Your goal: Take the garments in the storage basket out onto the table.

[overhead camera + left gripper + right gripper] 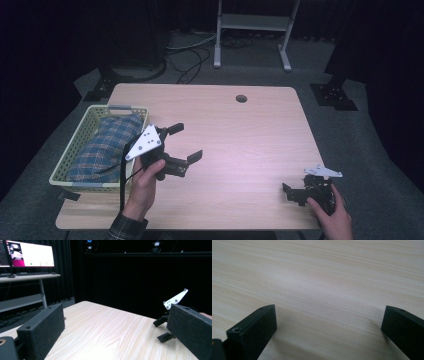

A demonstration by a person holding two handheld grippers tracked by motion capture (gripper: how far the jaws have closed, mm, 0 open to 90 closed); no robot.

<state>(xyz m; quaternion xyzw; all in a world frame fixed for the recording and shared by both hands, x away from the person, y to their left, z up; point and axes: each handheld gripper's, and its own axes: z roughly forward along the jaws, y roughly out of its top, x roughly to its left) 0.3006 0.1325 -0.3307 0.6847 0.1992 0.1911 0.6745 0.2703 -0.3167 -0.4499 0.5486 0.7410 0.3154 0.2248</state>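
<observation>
My left gripper [186,142] is held in a hand over the table's left half, just right of the basket, its jaws wide apart and holding nothing. In the left gripper view the left gripper [115,315] looks across bare wood toward the other gripper's grey plate [175,299]. My right gripper [293,194] rests low near the table's front right corner, held in the other hand. Seen in its own view, the right gripper [329,312] is open, with bare wood grain between its black jaws.
A pale green plastic basket [71,153] stands at the table's left edge with a blue plaid cloth [105,147] folded inside. The wooden table [250,135] has a cable hole [241,98] at the back. A desk with a lit monitor [30,257] stands beyond the table.
</observation>
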